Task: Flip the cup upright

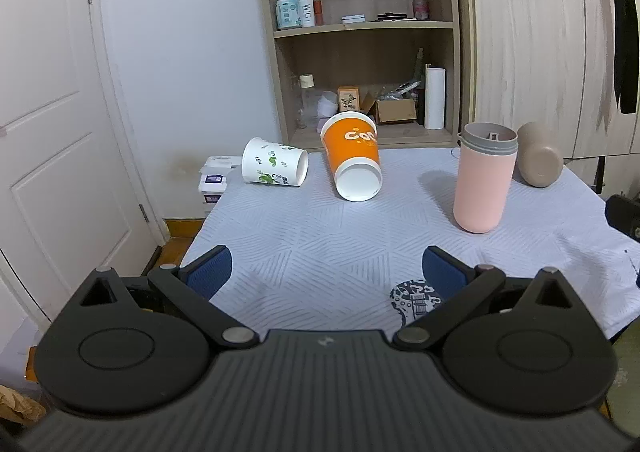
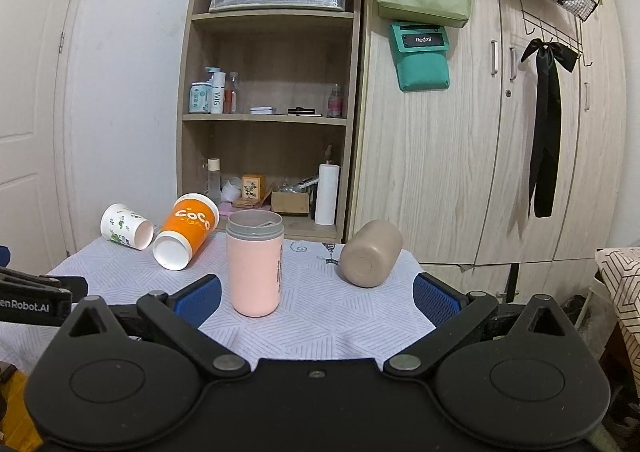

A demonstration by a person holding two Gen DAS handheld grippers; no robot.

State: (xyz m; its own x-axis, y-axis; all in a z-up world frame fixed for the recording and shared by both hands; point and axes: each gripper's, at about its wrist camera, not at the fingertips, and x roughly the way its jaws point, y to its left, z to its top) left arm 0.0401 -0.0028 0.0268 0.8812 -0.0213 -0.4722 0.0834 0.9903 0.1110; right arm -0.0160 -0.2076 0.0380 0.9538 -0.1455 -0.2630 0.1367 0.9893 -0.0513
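Observation:
Several cups are on the cloth-covered table (image 1: 320, 236). A white cup with green print (image 1: 274, 167) (image 2: 126, 227) lies on its side at the far left, mouth to the right. An orange cup (image 1: 354, 155) (image 2: 187, 230) lies tilted with its white base toward me. A pink tumbler (image 1: 484, 177) (image 2: 255, 262) stands upright. A beige cup (image 1: 539, 159) (image 2: 370, 254) lies on its side at the far right, base toward me. My left gripper (image 1: 326, 272) is open and empty near the front edge. My right gripper (image 2: 316, 294) is open and empty; the tumbler stands just beyond its left finger.
A wooden shelf unit (image 2: 268, 123) with bottles and boxes stands behind the table, with wardrobe doors (image 2: 480, 151) to its right. A white door (image 1: 52, 131) is at the left. The left gripper's body (image 2: 36, 298) shows at the right wrist view's left edge.

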